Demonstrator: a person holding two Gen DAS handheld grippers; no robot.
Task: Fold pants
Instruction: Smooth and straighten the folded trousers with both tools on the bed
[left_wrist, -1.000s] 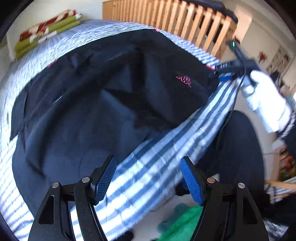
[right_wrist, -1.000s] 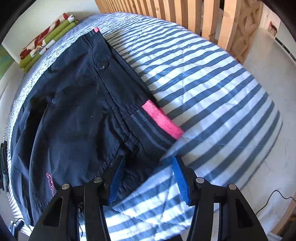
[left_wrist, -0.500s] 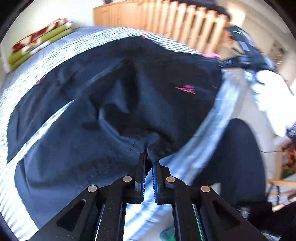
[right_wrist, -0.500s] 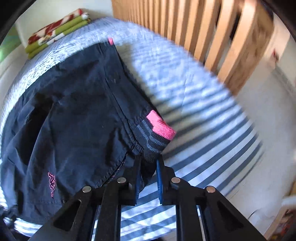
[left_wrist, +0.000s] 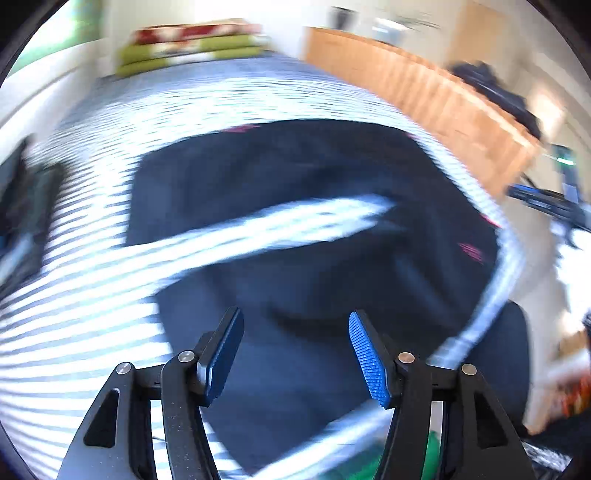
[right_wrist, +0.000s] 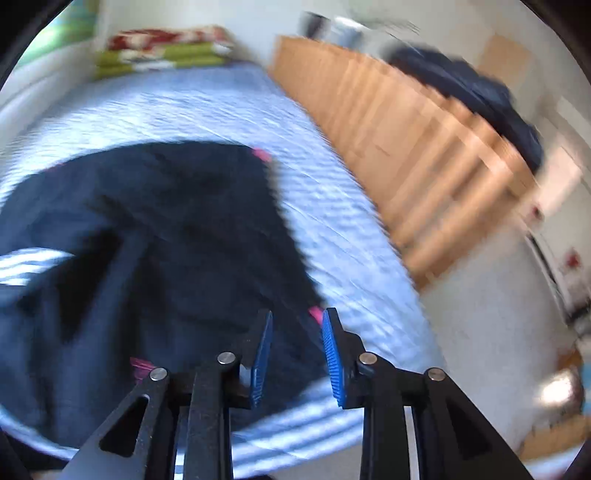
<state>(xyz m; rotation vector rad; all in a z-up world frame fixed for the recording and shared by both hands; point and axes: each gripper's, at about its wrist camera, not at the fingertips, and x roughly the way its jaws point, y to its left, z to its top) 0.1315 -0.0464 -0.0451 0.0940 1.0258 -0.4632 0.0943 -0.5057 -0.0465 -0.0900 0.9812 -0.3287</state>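
Lying spread on the striped bed (left_wrist: 74, 332), the dark pants (left_wrist: 295, 177) now show a strip of bedding between the legs. Both tools gripped cloth half a second ago; left tool (left_wrist: 295, 354) reopened wide, right tool (right_wrist: 297, 350) reopened narrowly, both empty. Fold unfinished; regrasp likely.

The pants (left_wrist: 317, 177) lie spread on the bed (left_wrist: 92, 288), taking up its near part. Folded blankets (left_wrist: 192, 48) are stacked at the far end, and a slatted rail (right_wrist: 399, 147) runs along the right.
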